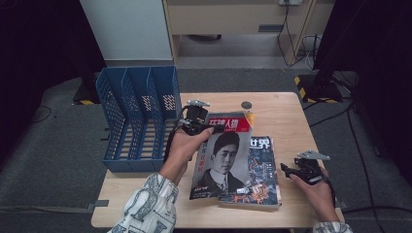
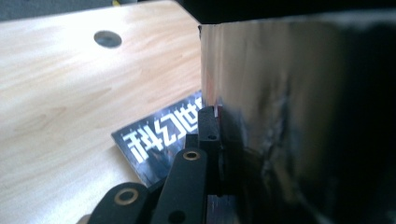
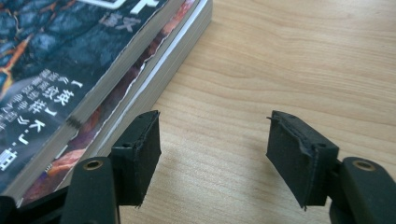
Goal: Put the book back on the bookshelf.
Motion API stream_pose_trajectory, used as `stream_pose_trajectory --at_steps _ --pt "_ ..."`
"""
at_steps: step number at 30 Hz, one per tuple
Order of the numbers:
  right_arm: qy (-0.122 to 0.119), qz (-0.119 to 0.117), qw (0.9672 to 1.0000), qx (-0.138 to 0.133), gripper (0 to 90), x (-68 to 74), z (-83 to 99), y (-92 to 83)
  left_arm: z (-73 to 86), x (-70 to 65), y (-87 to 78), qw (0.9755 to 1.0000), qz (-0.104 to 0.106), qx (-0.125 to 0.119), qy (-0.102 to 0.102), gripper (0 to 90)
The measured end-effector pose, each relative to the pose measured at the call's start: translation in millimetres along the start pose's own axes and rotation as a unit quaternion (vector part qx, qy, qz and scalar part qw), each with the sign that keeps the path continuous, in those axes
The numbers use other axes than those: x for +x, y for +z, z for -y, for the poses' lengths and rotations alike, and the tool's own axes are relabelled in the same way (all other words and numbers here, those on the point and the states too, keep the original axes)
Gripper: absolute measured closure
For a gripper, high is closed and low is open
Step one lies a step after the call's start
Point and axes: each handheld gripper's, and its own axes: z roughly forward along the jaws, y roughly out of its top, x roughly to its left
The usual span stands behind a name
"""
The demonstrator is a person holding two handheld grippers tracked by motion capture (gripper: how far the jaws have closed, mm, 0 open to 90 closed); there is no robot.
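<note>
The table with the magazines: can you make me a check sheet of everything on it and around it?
Surface: pale wooden table with a round dark hole near the far edge.
Job's things: portrait magazine, lifted at a tilt by its red top edge; dark magazine stack lying flat beneath it; blue file rack with three slots, standing at the table's left.
Clutter: nothing seen.
Grippers: left gripper shut on the portrait magazine's top edge; right gripper open, above bare wood just right of the stack.
Cables: black cables on the floor to the right.
Surroundings: grey carpet, wooden cabinet behind.
</note>
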Motion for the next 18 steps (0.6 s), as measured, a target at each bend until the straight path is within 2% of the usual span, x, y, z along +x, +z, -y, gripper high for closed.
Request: stream_pose_trajectory --at_steps 2,6,9,10,13,18 --pt "-0.001 -0.002 1.0000 0.003 34.7 1.1 1.4 2.3 -6.0 2.8 -7.6 0.9999 0.008 -0.012 -0.004 86.2" --pt "-0.015 0.001 0.9998 0.010 33.6 1.1 1.9 7.4 -13.7 7.4 -14.4 0.9996 0.017 -0.021 -0.006 86.2" --pt "-0.015 0.006 0.9999 0.000 31.9 3.6 1.5 11.5 -23.7 10.2 -22.6 0.9992 0.027 -0.029 -0.006 86.2" --pt "-0.016 0.007 0.9999 -0.003 30.3 5.2 1.5 13.1 -31.6 10.8 -27.7 0.9988 0.033 -0.035 -0.003 86.2" --pt "-0.018 0.005 0.9998 -0.003 27.2 8.3 1.9 13.6 -42.1 14.8 -29.9 0.9983 0.039 -0.043 -0.003 86.2" --pt "-0.012 0.014 0.9998 0.001 22.8 9.4 2.7 13.1 -48.3 17.8 -32.6 0.9980 0.034 -0.053 -0.008 86.1"
